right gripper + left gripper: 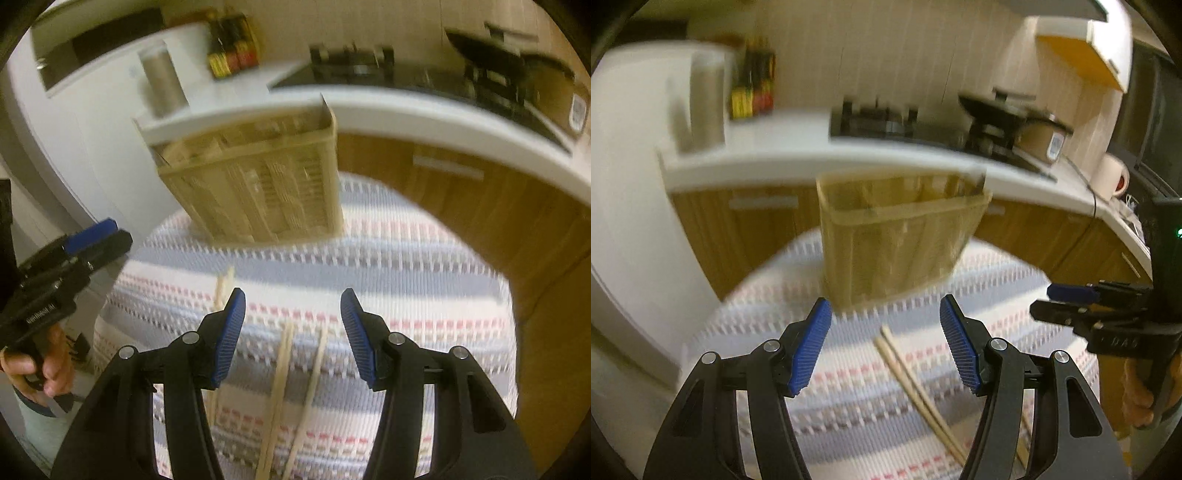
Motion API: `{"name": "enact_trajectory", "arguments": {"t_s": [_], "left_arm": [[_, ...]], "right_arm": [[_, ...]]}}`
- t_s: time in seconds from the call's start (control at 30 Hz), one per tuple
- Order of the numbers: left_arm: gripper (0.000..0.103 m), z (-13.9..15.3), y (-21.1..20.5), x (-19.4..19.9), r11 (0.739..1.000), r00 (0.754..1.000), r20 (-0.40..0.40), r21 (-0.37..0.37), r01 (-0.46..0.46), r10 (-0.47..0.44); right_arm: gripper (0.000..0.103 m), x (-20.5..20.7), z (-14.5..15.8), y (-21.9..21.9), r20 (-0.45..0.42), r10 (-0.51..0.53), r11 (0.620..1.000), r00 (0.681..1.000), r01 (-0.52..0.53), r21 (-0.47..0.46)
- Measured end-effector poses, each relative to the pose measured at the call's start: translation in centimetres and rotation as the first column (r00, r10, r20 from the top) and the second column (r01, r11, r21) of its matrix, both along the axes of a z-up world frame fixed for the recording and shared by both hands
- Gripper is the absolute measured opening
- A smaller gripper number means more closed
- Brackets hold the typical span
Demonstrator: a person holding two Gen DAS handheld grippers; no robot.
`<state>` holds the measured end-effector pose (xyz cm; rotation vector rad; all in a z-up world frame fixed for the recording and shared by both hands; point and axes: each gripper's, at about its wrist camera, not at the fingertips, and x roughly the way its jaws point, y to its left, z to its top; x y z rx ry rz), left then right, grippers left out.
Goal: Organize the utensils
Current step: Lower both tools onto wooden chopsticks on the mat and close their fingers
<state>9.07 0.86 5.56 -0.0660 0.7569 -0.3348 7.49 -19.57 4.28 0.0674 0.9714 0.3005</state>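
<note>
Two blue-padded grippers, left gripper (885, 343) and right gripper (292, 334), hang unclenched, grasping nothing, above pale wooden chopsticks (280, 387) (blurred); best centred before clenching, slatted bamboo holder (258, 184) waiting beyond.

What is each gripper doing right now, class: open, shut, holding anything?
Left gripper: open, empty, above the chopsticks.
Right gripper: open, empty.

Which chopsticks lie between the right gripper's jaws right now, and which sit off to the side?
The two chopsticks side by side on the striped cloth lie between the open right gripper jaws. Another pair lies outside, past its left jaw.
</note>
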Motion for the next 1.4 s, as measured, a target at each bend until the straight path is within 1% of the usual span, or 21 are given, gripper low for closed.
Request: {"name": "enact_trajectory", "arguments": {"t_s": [0.07, 0.1, 0.17, 0.23, 0.27, 0.3, 0.37, 0.43, 0.53, 0.57, 0.6, 0.77, 0.87, 0.93, 1.0, 1.1, 1.23, 1.33, 1.37, 1.4], "left_arm": [[0.059, -2.0, 0.1, 1.0, 1.0, 0.995, -0.099, -0.022, 0.012, -0.014], [0.059, -2.8, 0.2, 1.4, 0.999, 0.991, -0.134, -0.033, 0.013, -0.017], [0.058, -4.8, 0.6, 2.4, 0.997, 0.975, -0.22, -0.074, 0.008, -0.024], [0.055, -6.3, 0.9, 3.0, 0.996, 0.964, -0.263, -0.088, 0.001, -0.024], [0.051, -7.0, 0.9, 3.3, 0.996, 0.96, -0.28, -0.084, 0.006, -0.029], [0.05, -7.4, 0.8, 3.4, 0.997, 0.957, -0.29, -0.077, 0.012, -0.034], [0.05, -8.1, 0.6, 3.7, 0.998, 0.954, -0.299, -0.064, 0.014, -0.033], [0.05, -8.7, 0.4, 4.0, 0.998, 0.95, -0.31, -0.056, 0.011, -0.028], [0.047, -9.0, 0.0, 4.5, 1.0, 0.951, -0.31, -0.023, 0.01, -0.017], [0.042, -9.1, -0.1, 4.7, 1.0, 0.951, -0.31, -0.006, 0.009, -0.01], [0.041, -9.2, -0.2, 4.7, 1.0, 0.95, -0.312, 0.002, 0.009, -0.008], [0.04, -9.8, -1.4, 5.9, 1.0, 0.946, -0.324, 0.027, 0.014, -0.004], [0.035, -10.1, -1.9, 6.5, 0.999, 0.942, -0.335, 0.041, 0.018, -0.003], [0.035, -10.4, -2.5, 6.7, 0.998, 0.941, -0.339, 0.058, 0.02, 0.001], [0.035, -10.5, -3.1, 6.7, 0.995, 0.946, -0.325, 0.096, 0.027, 0.006], [0.035, -10.6, -4.3, 6.8, 0.987, 0.95, -0.313, 0.153, 0.036, 0.014], [0.035, -10.8, -6.0, 6.5, 0.967, 0.961, -0.276, 0.251, 0.044, 0.028], [0.034, -10.9, -6.8, 6.4, 0.956, 0.964, -0.265, 0.288, 0.057, 0.023], [0.03, -10.9, -6.9, 6.5, 0.956, 0.963, -0.271, 0.287, 0.066, 0.015], [0.028, -10.8, -7.2, 6.5, 0.955, 0.961, -0.276, 0.287, 0.075, 0.007]], "right_arm": [[0.05, 0.2, -1.1, -0.4, -0.05, -0.008, 1.0, 0.999, 0.009, 0.001], [0.05, 0.3, -1.7, -0.6, -0.072, -0.011, 1.0, 0.997, 0.011, 0.005], [0.05, 0.3, -2.9, -0.9, -0.118, -0.014, 1.0, 0.993, 0.015, 0.01], [0.05, 0.2, -3.6, -0.9, -0.134, -0.015, 1.0, 0.991, 0.016, 0.003], [0.049, 0.2, -4.0, -1.0, -0.142, -0.016, 1.0, 0.99, 0.016, -0.005], [0.049, 0.1, -4.3, -0.9, -0.149, -0.015, 1.0, 0.989, 0.014, -0.009], [0.042, 0.2, -5.0, -0.8, -0.171, -0.008, 1.0, 0.985, 0.007, -0.008], [0.039, 0.4, -5.5, -0.7, -0.189, -0.008, 1.0, 0.982, 0.006, -0.01], [0.039, 0.6, -6.5, -1.1, -0.227, -0.012, 1.0, 0.974, 0.012, 0.0], [0.039, 0.7, -6.7, -1.2, -0.237, -0.012, 1.0, 0.971, 0.014, 0.007], [0.039, 0.8, -6.9, -1.4, -0.25, -0.011, 1.0, 0.968, 0.016, 0.016], [0.039, 1.3, -8.2, -1.8, -0.295, -0.017, 1.0, 0.955, 0.021, 0.011], [0.039, 1.8, -9.0, -1.8, -0.32, -0.02, 1.0, 0.947, 0.022, 0.004], [0.039, 1.8, -9.3, -1.6, -0.335, -0.016, 1.0, 0.942, 0.019, 0.004], [0.039, 2.0, -9.5, -1.5, -0.341, -0.014, 1.0, 0.94, 0.014, -0.002], [0.039, 2.1, -9.2, -1.0, -0.326, -0.008, 0.999, 0.945, -0.006, -0.04], [0.039, 2.7, -9.3, -0.6, -0.321, -0.01, 0.998, 0.947, -0.01, -0.059], [0.039, 2.9, -9.5, -0.5, -0.327, -0.012, 0.998, 0.945, -0.01, -0.065], [0.039, 3.0, -9.6, -0.5, -0.329, -0.012, 0.998, 0.944, -0.011, -0.066], [0.039, 2.9, -9.7, -0.6, -0.329, -0.011, 0.998, 0.944, -0.012, -0.067]]}}
